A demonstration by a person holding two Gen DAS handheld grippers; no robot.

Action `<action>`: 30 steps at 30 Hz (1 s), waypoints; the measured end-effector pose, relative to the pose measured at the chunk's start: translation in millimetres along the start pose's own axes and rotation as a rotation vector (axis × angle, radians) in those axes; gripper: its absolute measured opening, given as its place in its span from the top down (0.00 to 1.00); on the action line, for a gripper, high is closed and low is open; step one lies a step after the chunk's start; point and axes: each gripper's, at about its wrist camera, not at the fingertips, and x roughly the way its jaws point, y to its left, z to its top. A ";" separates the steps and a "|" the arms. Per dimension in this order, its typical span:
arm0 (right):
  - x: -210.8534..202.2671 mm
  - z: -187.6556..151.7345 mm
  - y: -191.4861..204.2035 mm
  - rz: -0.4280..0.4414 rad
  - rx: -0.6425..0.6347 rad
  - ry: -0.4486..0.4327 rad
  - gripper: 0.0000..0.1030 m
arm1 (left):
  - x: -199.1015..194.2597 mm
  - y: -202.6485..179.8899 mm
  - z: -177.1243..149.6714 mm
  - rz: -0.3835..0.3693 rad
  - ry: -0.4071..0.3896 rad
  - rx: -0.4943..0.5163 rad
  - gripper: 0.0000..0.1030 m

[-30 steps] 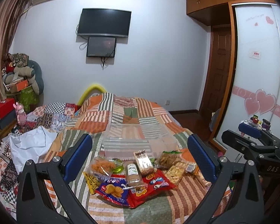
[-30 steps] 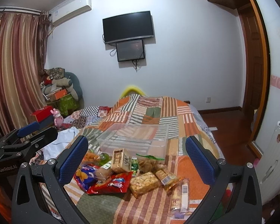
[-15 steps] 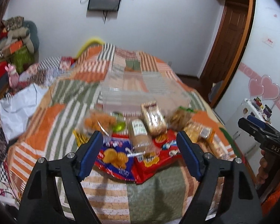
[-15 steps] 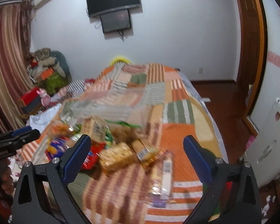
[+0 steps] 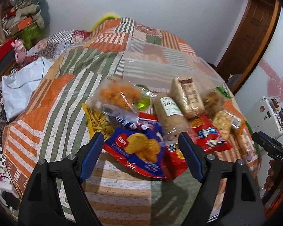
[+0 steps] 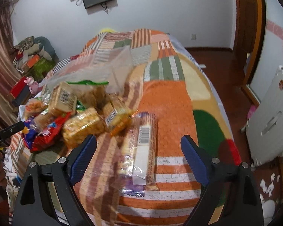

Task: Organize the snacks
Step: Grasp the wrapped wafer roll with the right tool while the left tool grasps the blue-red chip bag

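Observation:
A pile of snack packs lies on the patchwork quilt (image 5: 52,101). My left gripper (image 5: 141,147) is open just above a blue chip bag (image 5: 139,146), and its pads are clear of it. Behind that bag lie a red bag (image 5: 207,133), a brown roll pack (image 5: 169,113) and a wafer pack (image 5: 186,98). A clear plastic bin (image 5: 160,64) stands past the pile. My right gripper (image 6: 138,148) hovers over a long biscuit pack (image 6: 143,146). Its jaws are closing with the pack between them, untouched. A yellow cracker pack (image 6: 83,126) lies to the left.
A white cloth (image 5: 22,75) and stacked boxes and cushions (image 5: 22,18) crowd the bed's left side. A white case (image 6: 273,120) stands on the wooden floor (image 6: 226,64) to the right. A person's hand (image 5: 271,177) shows at the right edge.
Both grippers have come down and tipped toward the snack pile, which now fills the views. Both pairs of jaws stand narrower than a second ago.

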 end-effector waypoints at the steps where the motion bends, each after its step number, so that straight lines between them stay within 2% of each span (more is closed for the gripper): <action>1: 2.2 -1.3 -2.2 0.004 0.009 0.013 0.18 | 2.5 1.2 -0.3 0.008 0.001 -0.002 0.22; 3: 7.0 -1.5 -2.9 0.016 0.015 0.034 0.25 | 9.2 1.9 -1.7 0.031 0.007 0.002 0.25; 6: 16.2 -4.1 -4.0 0.038 0.015 0.075 0.32 | 14.1 3.0 -2.9 0.021 0.007 -0.007 0.25; 11: 27.9 -7.0 -4.0 0.052 0.027 0.112 0.32 | 21.1 1.8 -2.8 0.013 0.017 0.011 0.24; 13: 29.4 -6.9 -2.4 0.056 0.025 0.104 0.32 | 30.0 5.6 -2.6 -0.003 0.042 -0.011 0.20; 16: 33.7 -5.6 -2.2 0.069 0.027 0.101 0.32 | 40.0 13.1 -1.1 -0.035 0.073 -0.063 0.20; 19: 37.4 -4.9 2.9 0.052 -0.003 0.099 0.34 | 44.5 13.5 -2.0 -0.045 0.079 -0.060 0.20; 21: 38.2 -6.0 7.1 0.017 -0.032 0.095 0.48 | 52.5 11.4 -2.8 -0.041 0.101 -0.037 0.20; 22: 37.7 -6.3 8.7 0.007 -0.040 0.093 0.52 | 54.3 10.4 -4.2 -0.032 0.099 -0.025 0.20; 23: 35.9 -6.4 7.8 0.008 -0.037 0.091 0.58 | 54.2 8.6 -5.6 -0.017 0.087 -0.007 0.22; 25: 34.0 -5.5 3.9 0.029 -0.016 0.093 0.59 | 52.9 6.5 -5.5 -0.006 0.081 0.014 0.33; 30: 23.3 -9.8 -0.7 0.044 0.012 0.085 0.59 | 45.3 10.3 -5.4 -0.007 0.071 0.005 0.43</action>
